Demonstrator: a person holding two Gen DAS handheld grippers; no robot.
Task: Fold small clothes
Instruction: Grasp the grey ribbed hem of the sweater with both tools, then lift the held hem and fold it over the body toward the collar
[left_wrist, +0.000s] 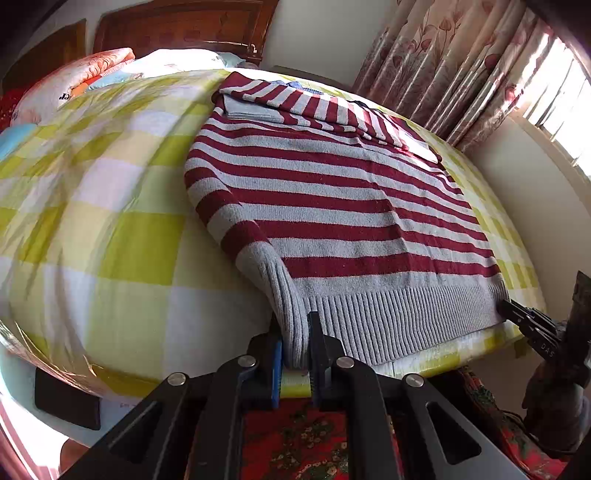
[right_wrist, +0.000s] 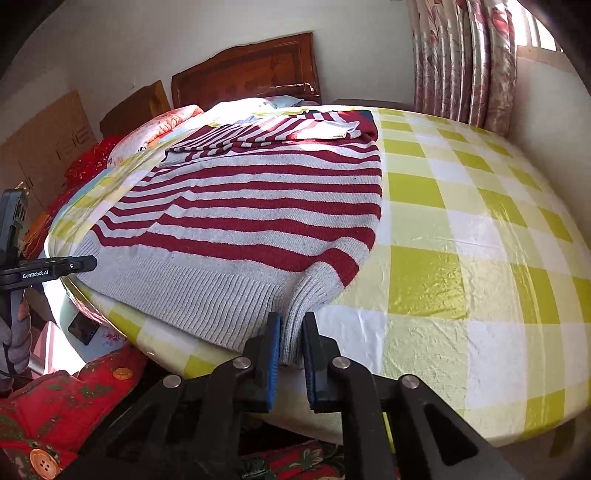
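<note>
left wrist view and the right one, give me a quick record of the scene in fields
garment: striped sweater, maroon and grey, lying flat, top part folded over
surface: yellow-green checked cloth
left gripper: shut on the sweater's grey ribbed edge at the near left corner
right gripper: shut on the grey ribbed edge at the near right corner
background: wooden headboard, floral curtain

Ribbed knit sweater (right_wrist: 240, 206) lies matt on a glossy, crinkled plastic tablecloth (right_wrist: 461, 258).
</note>
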